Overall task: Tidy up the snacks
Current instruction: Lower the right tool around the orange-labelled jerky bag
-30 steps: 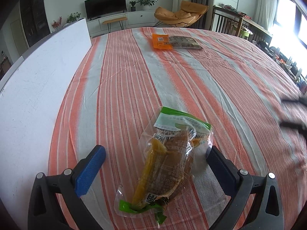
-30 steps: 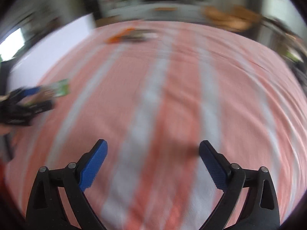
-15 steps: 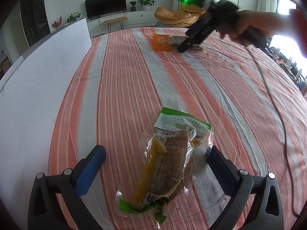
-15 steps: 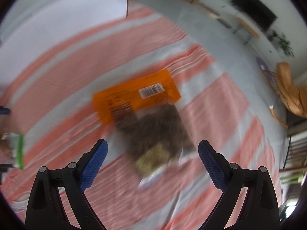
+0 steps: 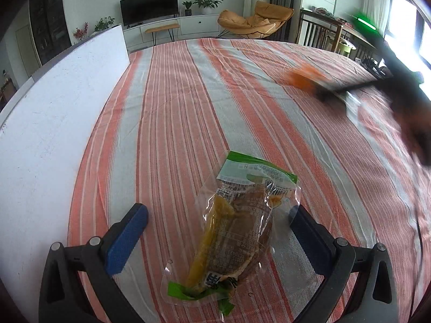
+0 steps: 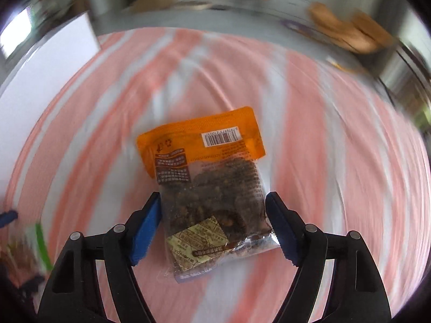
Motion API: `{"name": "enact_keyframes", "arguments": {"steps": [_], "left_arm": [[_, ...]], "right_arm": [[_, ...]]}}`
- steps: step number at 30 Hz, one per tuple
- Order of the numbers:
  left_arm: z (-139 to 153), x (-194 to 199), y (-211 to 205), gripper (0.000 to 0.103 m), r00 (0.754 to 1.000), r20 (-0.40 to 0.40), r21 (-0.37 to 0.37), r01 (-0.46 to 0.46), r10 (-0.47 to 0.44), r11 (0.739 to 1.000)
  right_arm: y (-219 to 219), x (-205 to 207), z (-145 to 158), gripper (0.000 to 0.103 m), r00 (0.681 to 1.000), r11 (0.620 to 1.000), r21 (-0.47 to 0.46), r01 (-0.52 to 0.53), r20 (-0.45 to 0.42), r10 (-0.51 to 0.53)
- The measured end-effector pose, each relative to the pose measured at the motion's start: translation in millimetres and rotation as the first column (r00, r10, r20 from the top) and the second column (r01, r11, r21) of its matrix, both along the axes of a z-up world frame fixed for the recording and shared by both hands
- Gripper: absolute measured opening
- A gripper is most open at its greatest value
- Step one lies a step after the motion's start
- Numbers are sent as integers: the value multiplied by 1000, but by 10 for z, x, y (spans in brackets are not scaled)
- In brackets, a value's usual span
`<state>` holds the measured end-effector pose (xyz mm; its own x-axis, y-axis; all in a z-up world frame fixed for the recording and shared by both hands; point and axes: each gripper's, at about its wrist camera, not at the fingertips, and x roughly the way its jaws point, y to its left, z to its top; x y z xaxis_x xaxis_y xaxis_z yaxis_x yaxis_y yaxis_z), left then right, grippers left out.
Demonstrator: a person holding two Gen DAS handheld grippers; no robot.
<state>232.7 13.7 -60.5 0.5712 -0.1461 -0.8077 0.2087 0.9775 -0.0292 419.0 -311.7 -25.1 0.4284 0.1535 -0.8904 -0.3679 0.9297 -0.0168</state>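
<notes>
While our right gripper (image 6: pixel 214 220) is closing its jaws, the orange pouch (image 6: pixel 208 180) is lying between them on the striped cloth (image 6: pixel 336 161), and both blue pads (image 6: pixel 145 231) are sitting right at the pouch's clear lower edges; we cannot tell whether they are pressing yet or only brushing the film. We are seeing the pouch with its orange barcoded end pointing far from us and its clear end, dark snack and a small yellowish sachet inside, lying near us between the fingers. Everything around the pouch is smearing with blur in this view. Our left gripper (image 5: pixel 215 231) is hanging over the near part of the cloth (image 5: pixel 175 107) with its jaws standing wide apart, clamped on nothing. We are seeing the green packet (image 5: pixel 237 226) lying flat between them, its wide green end pointing far and slightly right, its narrow green tail near us; the right finger is sitting just beside the packet's edge, while the left pad (image 5: pixel 125 239) is staying well apart from it. From the left wrist view we are catching the right gripper (image 5: pixel 323 92) as a dark blur far off to the right, with a smear of orange beside it. We are also seeing a white board (image 5: pixel 54 113) running along the left side of the cloth.
</notes>
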Motion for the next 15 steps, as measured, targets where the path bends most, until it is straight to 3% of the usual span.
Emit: {"name": "enact_keyframes", "arguments": {"steps": [4,8,12,15], "left_arm": [[0,-2,5,103,1000,0,0,0,0,1000],[0,0,0,103,1000,0,0,0,0,1000],[-1,-1,5,103,1000,0,-1,0,0,1000],[0,0,3,103,1000,-2,1,-2,2,1000]], "right_arm": [[-419,-1066,-22,79,976,978,2,207,70,-207],[-399,-1772,-31,81,957,965,38,259,127,-262],[-286,-1841,-39,88,948,966,33,258,186,-260],[-346,-1833,-37,96,946,961,60,272,167,-278]]}}
